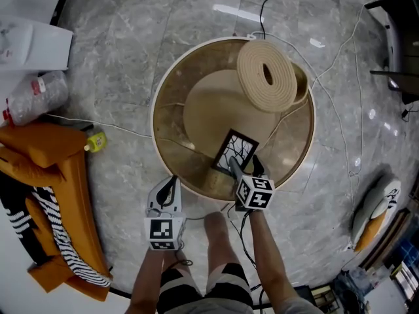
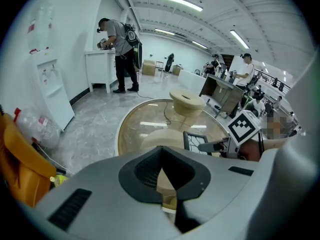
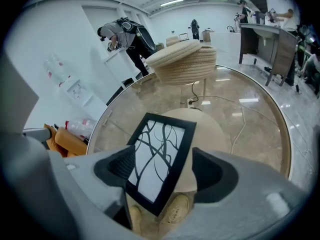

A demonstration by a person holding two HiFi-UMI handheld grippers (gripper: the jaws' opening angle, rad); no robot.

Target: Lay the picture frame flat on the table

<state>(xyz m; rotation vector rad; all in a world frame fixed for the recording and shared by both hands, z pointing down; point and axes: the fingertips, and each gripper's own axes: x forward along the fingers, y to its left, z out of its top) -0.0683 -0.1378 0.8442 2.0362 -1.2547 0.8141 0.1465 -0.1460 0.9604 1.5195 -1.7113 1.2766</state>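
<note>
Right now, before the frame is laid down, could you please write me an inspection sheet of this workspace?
Surface: round glass table with a cream rim, beige base under it.
Job's things: black picture frame with a white branch print, standing tilted, not yet flat.
Clutter: round woven beige disc with a centre hole, at the table's far side.
Grippers: right tool, jaws apart, the frame between them; left tool, jaws together, empty, by the near rim.
Cables: white cable and black cable on the grey stone floor.
Surroundings: orange cushion and clear plastic bottle at the left; a person at a white desk.
</note>
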